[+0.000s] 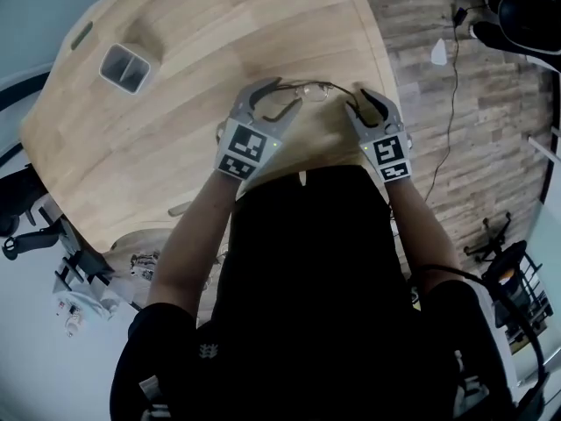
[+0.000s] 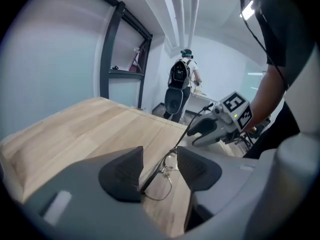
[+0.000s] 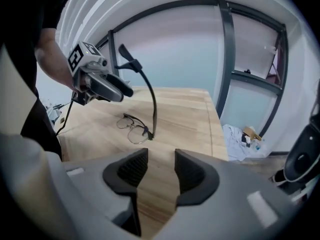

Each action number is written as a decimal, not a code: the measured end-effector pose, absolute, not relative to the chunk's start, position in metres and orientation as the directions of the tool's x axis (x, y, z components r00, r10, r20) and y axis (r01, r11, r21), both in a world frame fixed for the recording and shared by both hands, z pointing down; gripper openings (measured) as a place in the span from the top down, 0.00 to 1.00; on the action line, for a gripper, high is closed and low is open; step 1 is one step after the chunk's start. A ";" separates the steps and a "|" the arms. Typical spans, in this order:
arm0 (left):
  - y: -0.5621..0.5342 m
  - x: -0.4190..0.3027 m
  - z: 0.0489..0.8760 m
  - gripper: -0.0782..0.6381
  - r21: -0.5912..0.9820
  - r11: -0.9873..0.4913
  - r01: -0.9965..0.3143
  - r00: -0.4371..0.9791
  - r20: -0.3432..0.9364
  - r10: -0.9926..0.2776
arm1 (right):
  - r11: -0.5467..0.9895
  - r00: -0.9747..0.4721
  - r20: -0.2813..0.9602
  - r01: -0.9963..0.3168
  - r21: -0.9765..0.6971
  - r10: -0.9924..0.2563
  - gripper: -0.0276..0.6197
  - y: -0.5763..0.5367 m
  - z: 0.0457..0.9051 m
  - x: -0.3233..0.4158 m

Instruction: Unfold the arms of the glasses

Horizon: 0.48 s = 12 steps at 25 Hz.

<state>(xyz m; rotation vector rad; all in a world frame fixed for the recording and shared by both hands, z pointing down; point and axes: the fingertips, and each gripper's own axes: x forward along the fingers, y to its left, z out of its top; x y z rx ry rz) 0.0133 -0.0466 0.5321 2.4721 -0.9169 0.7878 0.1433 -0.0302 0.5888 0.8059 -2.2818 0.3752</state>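
Straight to the key spot: right between the jaws of the left gripper (image 2: 160,168), low on the wooden table (image 2: 75,129), the near end of the glasses (image 2: 161,180). Long axis of the frame running away from that gripper and toward the right gripper (image 3: 161,171), so one end apiece.

From the right side: frame ahead and a little left of the jaws, near but clearly apart, with one dark arm (image 3: 152,96) standing up off the hinge at the end nearer this gripper. Other arm not made out. Left side closer by far.

Left jaws wide, pads flanking the dark frame end and a lens, pressing on neither as far as can be told, so nothing gripped yet. Right jaws parted by a narrow gap, only bare wood between, holding nothing.

By the look of it: a pinch on the frame from the left first, then a reach from the right for that raised arm.
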 end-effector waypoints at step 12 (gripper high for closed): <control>-0.047 0.038 0.589 0.70 0.066 -0.839 -0.540 0.566 0.766 -0.305 | 0.756 -0.607 0.660 -0.648 -0.088 -0.443 0.71 -0.014 0.587 0.128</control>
